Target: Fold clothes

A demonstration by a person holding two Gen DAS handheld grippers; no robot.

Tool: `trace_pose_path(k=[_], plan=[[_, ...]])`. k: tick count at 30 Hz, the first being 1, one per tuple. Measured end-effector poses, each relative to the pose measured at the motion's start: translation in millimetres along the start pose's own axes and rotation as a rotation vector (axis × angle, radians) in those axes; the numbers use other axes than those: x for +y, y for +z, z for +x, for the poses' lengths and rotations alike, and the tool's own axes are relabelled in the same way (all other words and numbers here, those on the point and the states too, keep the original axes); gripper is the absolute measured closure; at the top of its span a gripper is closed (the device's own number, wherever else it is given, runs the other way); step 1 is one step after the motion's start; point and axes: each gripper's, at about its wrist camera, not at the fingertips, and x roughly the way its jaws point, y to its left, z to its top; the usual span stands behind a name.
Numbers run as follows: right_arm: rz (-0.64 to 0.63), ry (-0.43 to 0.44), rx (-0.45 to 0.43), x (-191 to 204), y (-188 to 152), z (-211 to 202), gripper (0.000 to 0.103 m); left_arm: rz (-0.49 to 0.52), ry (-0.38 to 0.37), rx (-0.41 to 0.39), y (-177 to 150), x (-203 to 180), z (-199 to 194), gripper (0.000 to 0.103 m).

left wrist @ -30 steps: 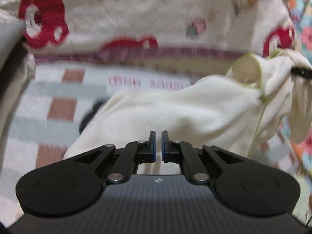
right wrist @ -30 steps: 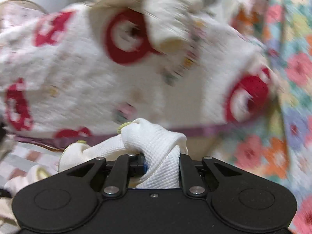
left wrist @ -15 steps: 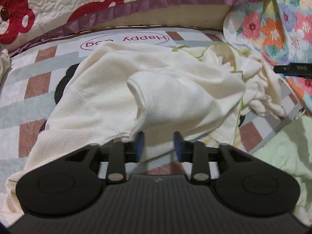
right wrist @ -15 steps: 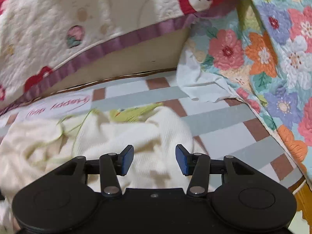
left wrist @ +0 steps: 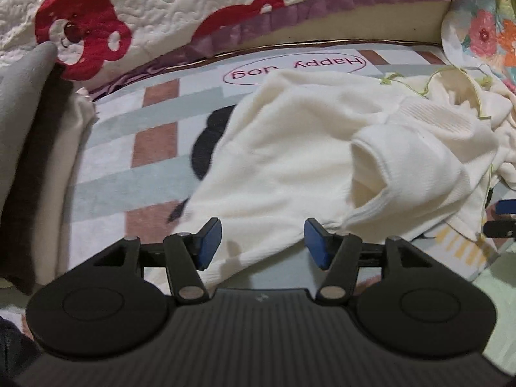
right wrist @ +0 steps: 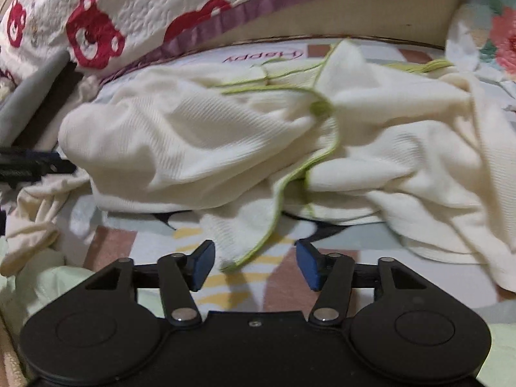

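Left hand-held gripper [left wrist: 262,242]: we see it spread wide, holding nothing.
Right hand-held gripper [right wrist: 254,264]: likewise wide apart, empty.
Cream garment [right wrist: 200,142]: we find it crumpled on the patterned mat [left wrist: 154,148].

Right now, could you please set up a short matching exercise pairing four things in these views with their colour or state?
Things:
1. cream garment
2. left gripper
3. bear quilt
4. garment trim

Descriptions:
A. lime green
B. white with red bears
C. crumpled on the mat
D. open, holding nothing

Pairs: 1-C, 2-D, 3-B, 4-A
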Motion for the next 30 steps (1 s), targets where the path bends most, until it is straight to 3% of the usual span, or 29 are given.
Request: trace_pose_path(k=[3,4,6,8,11,15,20,25,26,27,29,30], plan=[[-0.006,0.007,0.009,1.3,-4.5,0.4,0.041,-0.109,-0.064,0.068,-15.8,11.7,2.7,0.041],[-0.007,0.009,0.013,1.8,-6.0,0.5,0.041,-0.102,-0.085,0.102,-24.7,10.5,7.5,0.041],[-0.011,0.013,0.019,2.7,-9.1,0.8,0.041,-0.054,-0.037,0.151,-33.1,5.3,15.3,0.041],[-0.015,0.018,0.025,3.6,-12.1,1.0,0.041,-0.006,0.021,0.131,-33.7,0.7,16.6,0.041],[0.014,0.007,0.008,0.2,-8.8,7.5,0.041,-0.025,0.067,0.110,-27.2,0.0,18.5,0.041],[-0.007,-0.010,-0.080,15.1,0.7,9.6,0.042,-0.031,0.141,0.091,-23.2,3.7,28.0,0.041],[-0.039,-0.085,-0.074,23.0,3.5,22.6,0.041,-0.029,0.154,0.065,-24.2,10.2,30.4,0.041],[-0.102,-0.120,-0.066,30.5,3.3,37.4,0.020,-0.001,0.183,0.055,-23.8,7.1,34.8,0.040],[-0.133,-0.130,-0.078,33.3,3.4,40.6,0.021,0.000,0.186,0.056,-23.6,7.0,36.5,0.040],[-0.150,-0.132,-0.095,34.6,3.1,42.1,0.025,-0.002,0.188,0.055,-23.5,7.5,38.1,0.039],[-0.178,-0.112,-0.119,34.5,7.0,40.8,0.065,-0.010,0.187,0.048,-23.1,8.9,40.7,0.036],[-0.196,-0.107,-0.118,36.0,10.5,36.7,0.091,-0.014,0.186,0.044,-22.5,9.9,41.8,0.035]])
